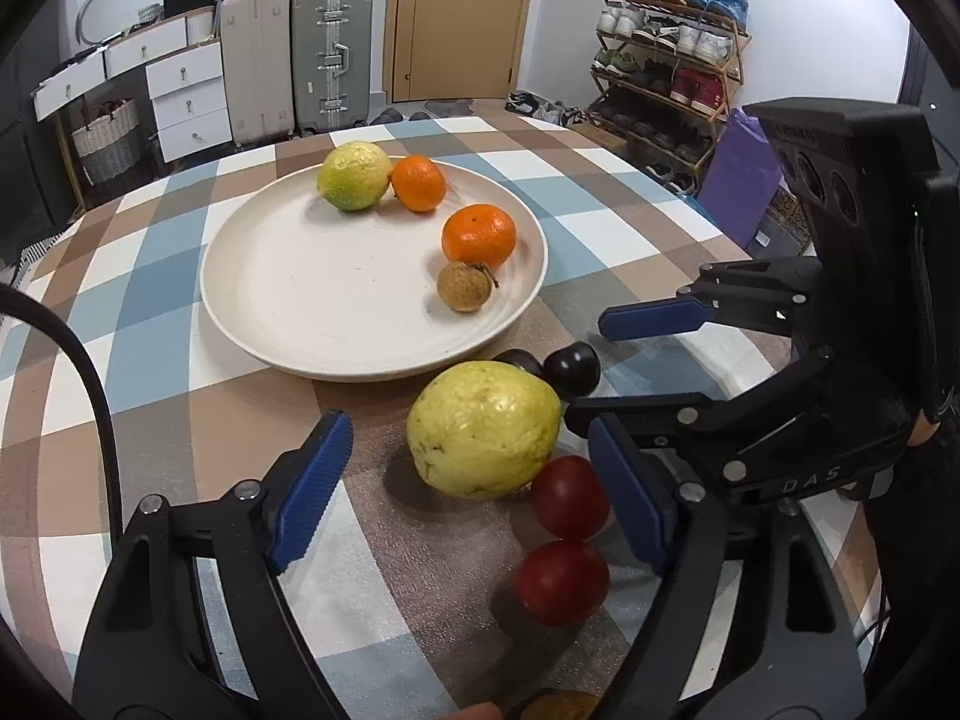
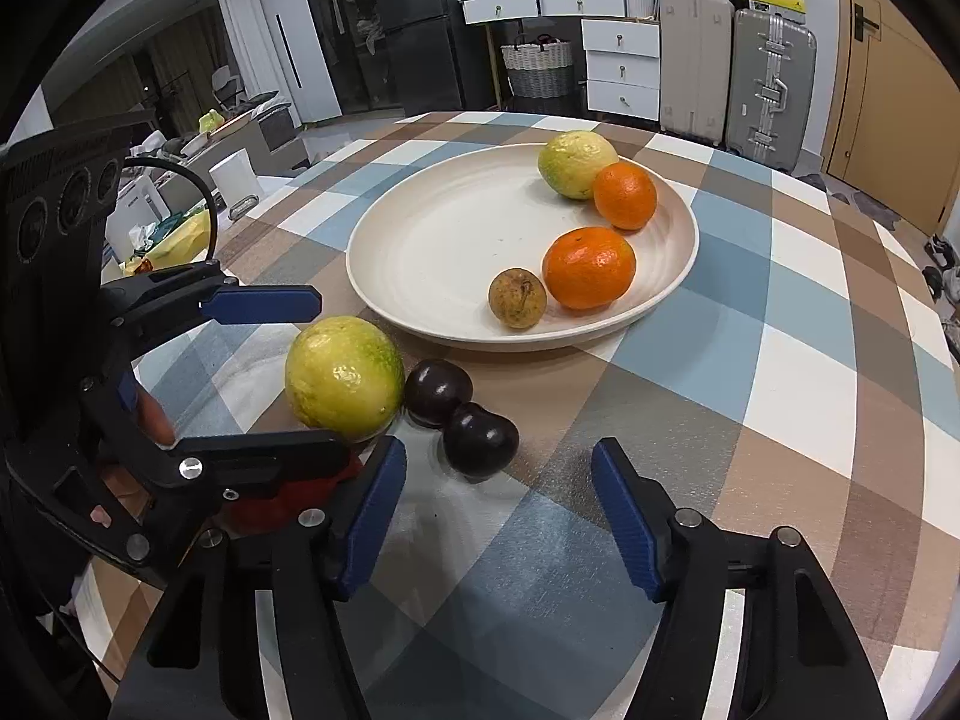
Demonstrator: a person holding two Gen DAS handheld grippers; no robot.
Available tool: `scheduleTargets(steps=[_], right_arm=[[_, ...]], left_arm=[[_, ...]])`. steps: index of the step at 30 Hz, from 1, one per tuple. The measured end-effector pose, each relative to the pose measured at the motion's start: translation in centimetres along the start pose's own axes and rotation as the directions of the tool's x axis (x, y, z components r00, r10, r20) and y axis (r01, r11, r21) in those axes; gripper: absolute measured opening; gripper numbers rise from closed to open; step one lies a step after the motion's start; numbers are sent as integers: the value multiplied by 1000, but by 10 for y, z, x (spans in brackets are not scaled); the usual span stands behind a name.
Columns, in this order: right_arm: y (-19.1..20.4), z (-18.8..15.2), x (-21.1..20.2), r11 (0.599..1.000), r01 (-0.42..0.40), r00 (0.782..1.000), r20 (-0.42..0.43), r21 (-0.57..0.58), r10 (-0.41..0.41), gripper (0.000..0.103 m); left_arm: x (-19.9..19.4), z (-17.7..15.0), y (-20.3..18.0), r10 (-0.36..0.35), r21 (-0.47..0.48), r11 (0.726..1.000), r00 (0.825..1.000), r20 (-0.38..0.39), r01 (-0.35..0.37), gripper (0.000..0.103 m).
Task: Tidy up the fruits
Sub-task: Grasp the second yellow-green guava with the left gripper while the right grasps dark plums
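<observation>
A cream plate (image 1: 288,300) (image 2: 432,240) on the checked table holds a yellow-green guava (image 1: 354,175) (image 2: 576,163), two oranges (image 1: 479,235) (image 2: 589,267), and a small brown longan (image 1: 463,286) (image 2: 517,297). In front of the plate lie a second yellow guava (image 1: 483,427) (image 2: 343,377), two dark plums (image 1: 571,367) (image 2: 480,443) and two red fruits (image 1: 569,497). My left gripper (image 1: 468,486) is open, its fingers on either side of the near guava. My right gripper (image 2: 498,516) is open and empty, just in front of the plums; it shows in the left wrist view (image 1: 600,372).
The round table's far edge (image 1: 456,120) faces suitcases (image 1: 330,54), white drawers and a door. A shoe rack (image 1: 666,60) and a purple bag (image 1: 738,180) stand to the right. A black cable (image 1: 90,384) hangs at the left.
</observation>
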State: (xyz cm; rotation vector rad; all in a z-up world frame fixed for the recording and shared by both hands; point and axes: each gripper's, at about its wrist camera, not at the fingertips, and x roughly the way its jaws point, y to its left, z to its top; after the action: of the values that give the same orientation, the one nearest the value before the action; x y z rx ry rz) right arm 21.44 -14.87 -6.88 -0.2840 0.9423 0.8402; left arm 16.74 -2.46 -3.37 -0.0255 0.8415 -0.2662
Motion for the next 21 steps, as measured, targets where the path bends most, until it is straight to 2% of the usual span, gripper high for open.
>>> scheduleTargets(steps=[12,15,17,21], right_arm=[[2,0,2,1000,-6,1000,-1,-6,6,57],[2,0,2,1000,-10,1000,0,-3,10,55],[3,0,2,1000,-9,1000,3,-2,9,49],[5,0,2,1000,-8,1000,5,-8,8,47]], left_arm=[[4,1,5,-76,-35,997,997,-11,75,56],[4,1,6,-70,-37,997,998,-7,69,51],[3,1,6,-73,-43,996,997,-6,73,51],[3,1,5,-67,-32,997,998,-2,67,51]])
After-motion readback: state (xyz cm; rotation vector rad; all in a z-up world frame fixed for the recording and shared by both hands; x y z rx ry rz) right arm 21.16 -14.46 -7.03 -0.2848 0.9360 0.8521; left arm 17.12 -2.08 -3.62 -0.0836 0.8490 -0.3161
